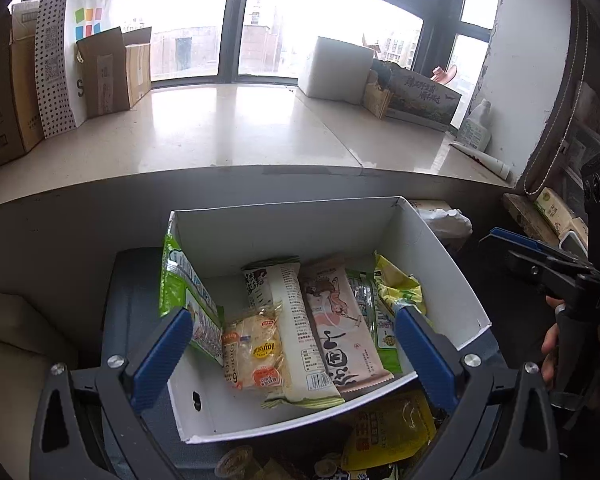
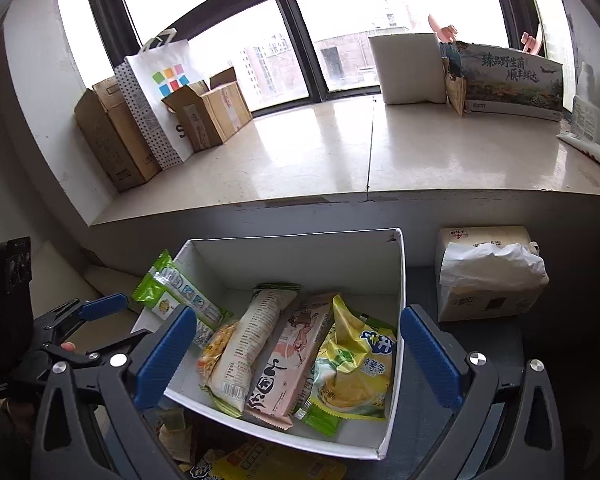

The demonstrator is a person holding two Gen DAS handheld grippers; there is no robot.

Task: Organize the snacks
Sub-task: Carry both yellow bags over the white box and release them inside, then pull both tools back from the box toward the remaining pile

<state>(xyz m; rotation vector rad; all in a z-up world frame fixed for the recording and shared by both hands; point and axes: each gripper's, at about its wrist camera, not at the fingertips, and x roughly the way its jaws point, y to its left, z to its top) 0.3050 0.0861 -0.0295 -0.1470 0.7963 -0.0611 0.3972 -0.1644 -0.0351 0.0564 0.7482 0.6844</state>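
Readable on the gift box (image 2: 512, 80) on the far windowsill: "臻品野生菌 顺丰鲜达". Inside the white box (image 1: 444, 264): pink snack pack (image 1: 342, 328), yellow-green chip bag (image 2: 352, 372) marked "薯条". More packets below the near edge, cut off. Left gripper (image 1: 292, 356) and right gripper (image 2: 296, 356) hovering, jaws released, empty.
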